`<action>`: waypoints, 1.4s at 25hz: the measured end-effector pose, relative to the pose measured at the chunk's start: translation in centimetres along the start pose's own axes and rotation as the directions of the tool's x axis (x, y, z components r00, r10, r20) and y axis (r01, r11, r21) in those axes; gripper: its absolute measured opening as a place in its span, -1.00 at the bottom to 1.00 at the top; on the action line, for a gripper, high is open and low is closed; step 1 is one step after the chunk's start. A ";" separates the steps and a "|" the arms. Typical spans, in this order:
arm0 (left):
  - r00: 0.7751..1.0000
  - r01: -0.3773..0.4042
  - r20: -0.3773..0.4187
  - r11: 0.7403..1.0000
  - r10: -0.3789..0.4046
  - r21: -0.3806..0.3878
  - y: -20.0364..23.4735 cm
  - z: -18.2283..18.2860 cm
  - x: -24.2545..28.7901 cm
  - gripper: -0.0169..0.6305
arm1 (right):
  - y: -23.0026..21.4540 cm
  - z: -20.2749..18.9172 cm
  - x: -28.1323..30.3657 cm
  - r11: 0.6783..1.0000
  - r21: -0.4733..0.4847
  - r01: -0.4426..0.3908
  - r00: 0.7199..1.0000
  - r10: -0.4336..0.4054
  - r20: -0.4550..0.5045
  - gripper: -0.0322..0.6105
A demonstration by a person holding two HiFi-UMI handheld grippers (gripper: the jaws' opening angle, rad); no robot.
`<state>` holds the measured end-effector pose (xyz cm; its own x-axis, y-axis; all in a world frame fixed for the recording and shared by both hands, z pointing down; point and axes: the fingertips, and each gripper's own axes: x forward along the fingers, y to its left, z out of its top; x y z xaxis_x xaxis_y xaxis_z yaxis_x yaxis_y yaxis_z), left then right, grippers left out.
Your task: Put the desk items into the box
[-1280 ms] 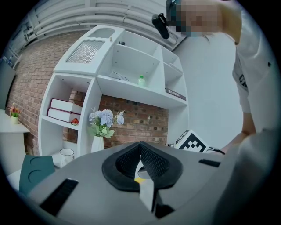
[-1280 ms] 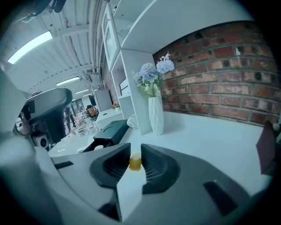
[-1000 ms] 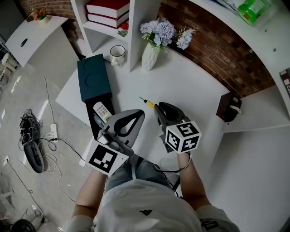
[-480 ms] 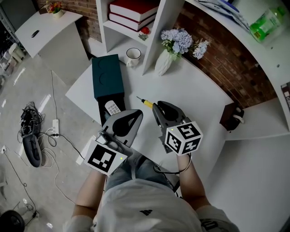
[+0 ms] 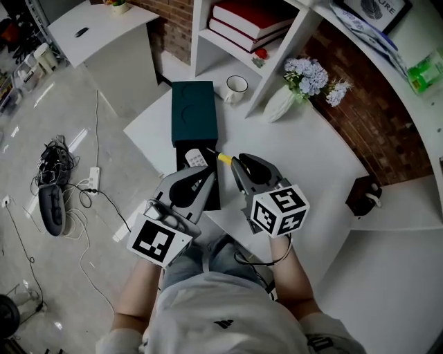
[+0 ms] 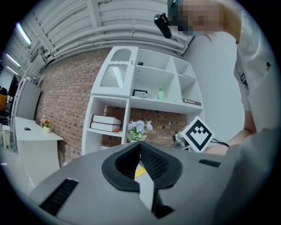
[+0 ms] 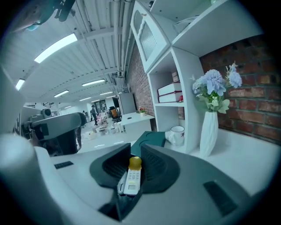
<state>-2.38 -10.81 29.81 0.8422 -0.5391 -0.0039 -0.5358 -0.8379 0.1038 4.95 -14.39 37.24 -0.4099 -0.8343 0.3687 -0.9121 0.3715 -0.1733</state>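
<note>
A dark green box (image 5: pixel 194 110) lies open on the white desk (image 5: pixel 304 159), its black inside (image 5: pixel 208 197) nearest me. A white remote (image 5: pixel 196 158) rests in it. My right gripper (image 5: pixel 235 163) is shut on a yellow-handled screwdriver (image 5: pixel 221 157), whose tip reaches over the box's right edge. In the right gripper view the yellow handle (image 7: pixel 135 162) sits between the pads, with the remote (image 7: pixel 132 180) below it. My left gripper (image 5: pixel 210 174) hovers over the box, shut with nothing in it; its pads (image 6: pixel 147 158) meet at the tips.
A white mug (image 5: pixel 235 86) and a white vase of pale flowers (image 5: pixel 280 104) stand behind the box by the shelf unit with red books (image 5: pixel 249 17). A dark object (image 5: pixel 365 196) sits at the desk's right end. Cables and a power strip (image 5: pixel 93 181) lie on the floor at left.
Both grippers have travelled across the desk to the box. The right one has carried the screwdriver to the box's edge, and the left one now covers part of the black inside.
</note>
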 end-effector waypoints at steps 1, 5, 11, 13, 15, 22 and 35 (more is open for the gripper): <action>1.000 -0.015 -0.003 1.000 0.015 -0.003 0.4 -0.1 -0.6 -0.91 | 0.5 -0.1 0.4 1.000 -0.002 -0.010 1.000 0.010 -0.005 -0.65; 0.998 -0.066 0.001 0.998 0.066 -0.005 1.8 -0.1 -2.6 -0.91 | 2.4 -0.5 1.8 0.999 -0.014 -0.046 0.999 0.046 -0.024 -0.65; 0.992 -0.125 -0.009 0.992 0.125 -0.010 3.2 -0.3 -4.9 -0.91 | 4.2 -1.2 3.5 0.997 -0.028 -0.076 0.996 0.074 -0.054 -0.65; 0.990 -0.141 -0.007 0.990 0.141 -0.012 3.6 -0.3 -5.6 -0.91 | 4.4 -1.8 4.1 0.997 -0.030 -0.074 0.995 0.072 -0.070 -0.65; 0.988 -0.156 -0.005 0.988 0.156 -0.014 4.1 -0.3 -6.1 -0.91 | 4.5 -2.4 4.8 0.997 -0.030 -0.072 0.994 0.070 -0.088 -0.65; 0.980 -0.197 -0.005 0.980 0.197 -0.016 5.6 -0.4 -7.6 -0.91 | 5.1 -5.0 7.1 0.997 -0.030 -0.072 0.986 0.067 -0.153 -0.65; 0.976 -0.218 -0.023 0.976 0.217 -0.030 7.3 -1.0 -8.8 -0.91 | 5.8 -7.4 9.1 0.998 -0.033 -0.058 0.976 0.049 -0.210 -0.65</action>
<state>-13.69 -12.11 31.65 0.7069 -0.7061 0.0415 -0.7044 -0.6974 0.1318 -4.13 -16.82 46.33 -0.4469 -0.7107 0.5433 -0.8867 0.4324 -0.1638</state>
